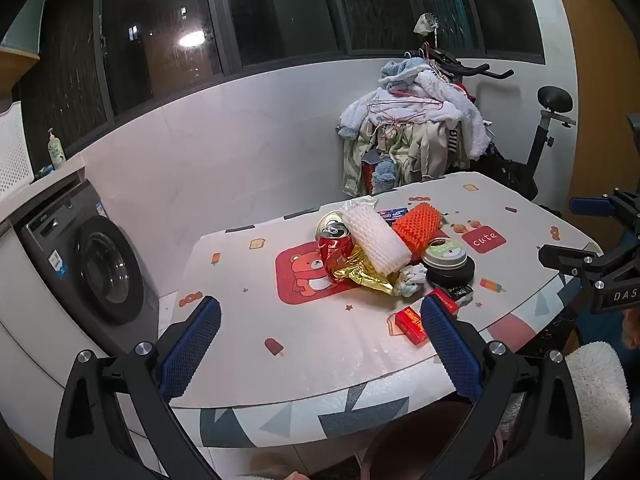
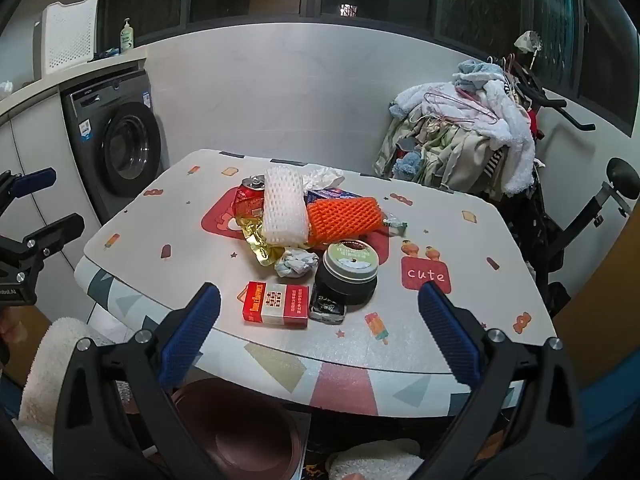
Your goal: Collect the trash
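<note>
Trash pile (image 2: 304, 224) sits mid-frame on the table (image 2: 460, 344): red can (image 2: 249, 196), white foam net (image 2: 285, 210), orange net (image 2: 344, 214), cigarette pack (image 2: 276, 304). Left gripper (image 1: 320, 344) and right gripper (image 2: 320, 320) hover at the near edge, jaws wide apart and empty. Washing machine (image 2: 120, 148) upper left, laundry heap (image 2: 460, 140) upper right.

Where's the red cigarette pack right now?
In the right wrist view, the red cigarette pack lies flat near the table's front edge, just left of a small black packet and below the crumpled tissue.
</note>
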`<state>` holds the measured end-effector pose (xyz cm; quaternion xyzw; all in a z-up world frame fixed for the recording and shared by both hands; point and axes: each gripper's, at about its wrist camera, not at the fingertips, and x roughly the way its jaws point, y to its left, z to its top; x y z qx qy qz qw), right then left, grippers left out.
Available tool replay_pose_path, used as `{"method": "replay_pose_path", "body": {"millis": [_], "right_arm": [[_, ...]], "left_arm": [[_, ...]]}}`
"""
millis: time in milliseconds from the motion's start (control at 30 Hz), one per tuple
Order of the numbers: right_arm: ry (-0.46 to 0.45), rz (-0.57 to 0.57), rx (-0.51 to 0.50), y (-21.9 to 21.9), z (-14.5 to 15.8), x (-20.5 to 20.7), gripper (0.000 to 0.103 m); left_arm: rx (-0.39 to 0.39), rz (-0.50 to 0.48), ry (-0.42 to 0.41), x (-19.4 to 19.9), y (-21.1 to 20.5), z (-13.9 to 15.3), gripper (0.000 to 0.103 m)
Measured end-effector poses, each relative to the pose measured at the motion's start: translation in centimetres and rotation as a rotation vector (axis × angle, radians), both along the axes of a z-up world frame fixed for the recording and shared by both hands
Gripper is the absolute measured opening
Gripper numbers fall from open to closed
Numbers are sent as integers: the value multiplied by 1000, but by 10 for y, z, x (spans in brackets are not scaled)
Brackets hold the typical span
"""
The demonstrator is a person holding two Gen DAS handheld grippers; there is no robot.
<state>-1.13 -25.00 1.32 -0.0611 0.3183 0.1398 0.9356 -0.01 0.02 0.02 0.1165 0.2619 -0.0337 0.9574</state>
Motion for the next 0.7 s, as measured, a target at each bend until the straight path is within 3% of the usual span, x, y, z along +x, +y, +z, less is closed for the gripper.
{"method": "replay_pose_path", "body": {"millis": [700], "right_arm": [[0, 1, -6, 3, 0, 0, 97]], "left_arm": [[-7, 0, 5, 0, 0, 0, 98]]}}
